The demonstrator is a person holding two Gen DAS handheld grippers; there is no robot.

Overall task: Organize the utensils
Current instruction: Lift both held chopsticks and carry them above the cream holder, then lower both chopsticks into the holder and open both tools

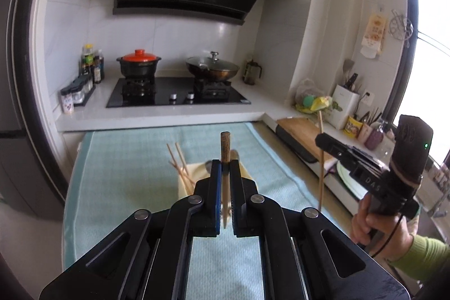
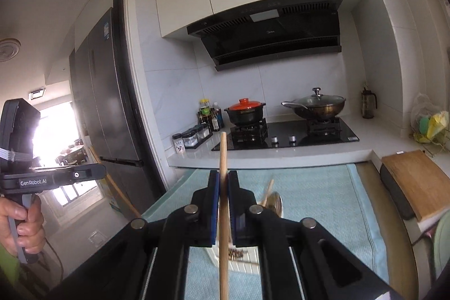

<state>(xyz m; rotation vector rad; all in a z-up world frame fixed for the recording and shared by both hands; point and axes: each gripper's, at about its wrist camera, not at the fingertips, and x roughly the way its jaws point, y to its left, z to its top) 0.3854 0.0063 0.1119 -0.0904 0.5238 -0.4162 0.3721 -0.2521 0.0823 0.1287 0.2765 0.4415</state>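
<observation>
Left wrist view showed the left gripper [image 1: 225, 173] clamped on an upright chopstick [image 1: 225, 156] above the cream holder [image 1: 185, 182]; the right gripper [image 2: 223, 187] pinched another chopstick [image 2: 223, 159], ready for dropping in.

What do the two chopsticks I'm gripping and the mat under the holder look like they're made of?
Left gripper chopstick: likely wood or bamboo, tan shaft, darker patterned top end. Right gripper chopstick: plain pale wood or bamboo, matte, unfinished-looking. Mat: light blue woven cloth, by its fine grid texture.
</observation>
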